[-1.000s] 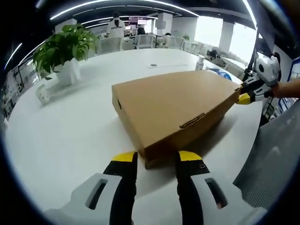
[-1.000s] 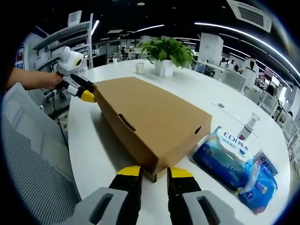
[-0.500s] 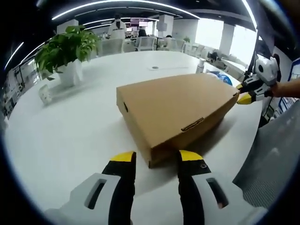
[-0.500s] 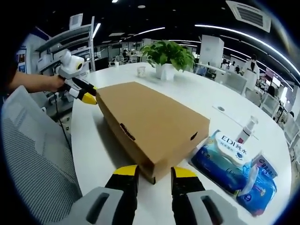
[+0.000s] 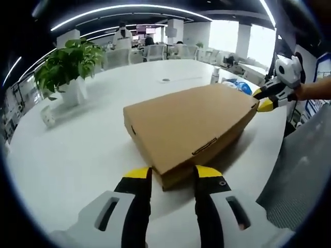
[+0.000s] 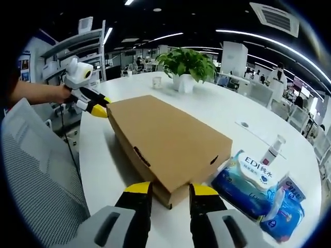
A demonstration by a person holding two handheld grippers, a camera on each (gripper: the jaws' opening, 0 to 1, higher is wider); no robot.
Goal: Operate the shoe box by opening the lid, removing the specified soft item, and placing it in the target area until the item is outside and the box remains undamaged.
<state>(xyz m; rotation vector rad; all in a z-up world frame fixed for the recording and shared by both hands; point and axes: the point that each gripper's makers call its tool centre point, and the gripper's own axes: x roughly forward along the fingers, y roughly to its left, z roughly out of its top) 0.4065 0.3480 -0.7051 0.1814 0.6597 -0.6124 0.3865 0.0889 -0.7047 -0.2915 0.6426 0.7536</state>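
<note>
The brown cardboard shoe box (image 5: 189, 121) lies flat on the white table with its lid down. One near corner of the box sits between the yellow-tipped jaws of my left gripper (image 5: 172, 174), which stand apart and open. The box (image 6: 165, 137) has its opposite corner between the spread jaws of my right gripper (image 6: 169, 190). Across the box, the right gripper (image 5: 266, 101) shows at the far right corner, held by a hand. Likewise the left gripper (image 6: 97, 107) rests at the far left corner. The soft item is hidden.
A potted plant (image 5: 70, 62) in a white pot stands at the back left of the round white table (image 5: 77, 150). Blue wet-wipe packs (image 6: 253, 178) and a small bottle (image 6: 274, 147) lie right of the box. A grey mesh chair (image 6: 36, 170) is close on the left.
Both views have drawn back a little from the box. My right jaws stand slightly wider apart. The box lid stays down and the box has not visibly shifted.
</note>
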